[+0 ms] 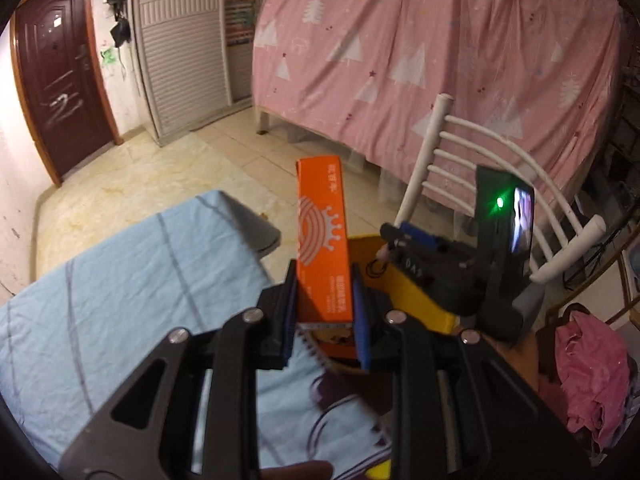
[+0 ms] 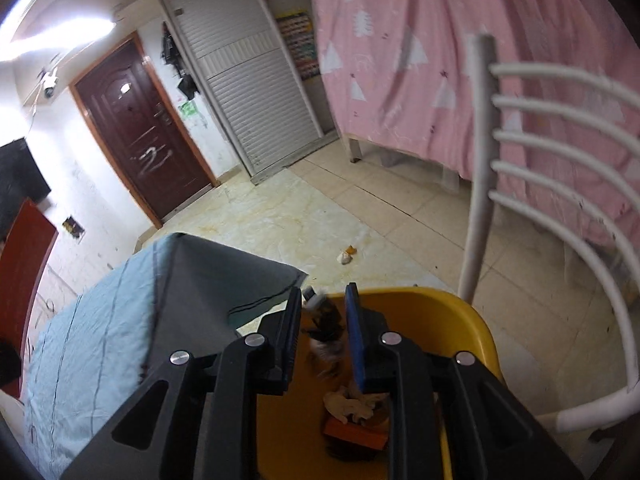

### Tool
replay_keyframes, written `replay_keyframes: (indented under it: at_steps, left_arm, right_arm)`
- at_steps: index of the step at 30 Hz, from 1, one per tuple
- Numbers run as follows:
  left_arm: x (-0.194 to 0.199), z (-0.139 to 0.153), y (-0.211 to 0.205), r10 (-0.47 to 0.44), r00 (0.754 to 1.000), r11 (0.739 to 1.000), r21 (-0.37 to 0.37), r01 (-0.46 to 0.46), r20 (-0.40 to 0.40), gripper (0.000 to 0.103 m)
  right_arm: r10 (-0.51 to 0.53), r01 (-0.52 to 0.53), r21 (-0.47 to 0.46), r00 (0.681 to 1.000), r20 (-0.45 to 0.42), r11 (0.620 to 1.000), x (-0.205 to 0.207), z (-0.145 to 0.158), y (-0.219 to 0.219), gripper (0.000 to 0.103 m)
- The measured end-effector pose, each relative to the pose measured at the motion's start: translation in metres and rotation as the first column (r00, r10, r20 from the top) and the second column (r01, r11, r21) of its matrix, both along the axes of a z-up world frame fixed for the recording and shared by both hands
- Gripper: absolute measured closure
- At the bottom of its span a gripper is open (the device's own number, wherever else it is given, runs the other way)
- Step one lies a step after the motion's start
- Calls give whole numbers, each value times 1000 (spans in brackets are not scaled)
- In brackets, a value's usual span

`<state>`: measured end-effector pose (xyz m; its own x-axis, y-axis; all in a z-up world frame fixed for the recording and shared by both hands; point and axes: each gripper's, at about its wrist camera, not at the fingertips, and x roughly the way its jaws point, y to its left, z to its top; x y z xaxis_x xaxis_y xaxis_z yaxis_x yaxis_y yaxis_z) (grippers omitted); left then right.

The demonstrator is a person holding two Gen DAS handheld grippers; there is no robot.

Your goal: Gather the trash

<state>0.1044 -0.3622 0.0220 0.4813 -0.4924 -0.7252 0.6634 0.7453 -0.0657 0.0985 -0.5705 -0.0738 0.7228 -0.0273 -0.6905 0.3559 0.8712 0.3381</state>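
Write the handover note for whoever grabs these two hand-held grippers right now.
Left hand-held gripper: shut on the orange box, held upright beside the yellow bin.
Right hand-held gripper: over the yellow bin, a small dark blurred item between its jaws; grip cannot be told.
Done: scraps and an orange piece already lie in the bin.
Left: drop the orange box in, and pick up the scrap on the floor.

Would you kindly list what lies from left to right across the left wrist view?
Dark red-brown door → white louvred wardrobe → tall orange carton held in the left gripper → white slatted chair → crumpled pink cloth.
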Motion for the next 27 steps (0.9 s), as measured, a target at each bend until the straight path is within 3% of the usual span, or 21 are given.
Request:
replay_keyframes:
  at_steps: [3,4,5,7,13,20,27]
  left_arm:
    - [6,-7,-16,-20,1000,1000,-8,20,-21,81]
    - [9,-10,-22,-32,999,999,-14,32,-39,76]
    - [8,-13,-26,-45,998,999,-15,44,-50,70]
    - [10,-17,-34,-63,996,998,-26,62,-57,49]
    - [6,-25,-42,-78,995,997,-6,78,-56,47]
    - [9,-20,-19,-49,997,999,-15,49,-55,42]
    - [10,-4,25,12,1000,998,-62,-11,10,19]
  right_arm:
    - [-35,35,36,999,0,999,-6,-8,-14,70]
    - [-53,52,47,999,3,998,-11,-11,-19,64]
    - [-65,64,52,998,7,997,-15,-12,-22,61]
    - [-106,104,71,994,25,992,-27,-13,-32,54]
    - [-200,193,103,978,55,976,-57,-13,-57,43]
    - [-171,164,90,982,77,982,-53,1,-48,39]
    - [-95,94,9,990,101,996,-32,33,-8,22]
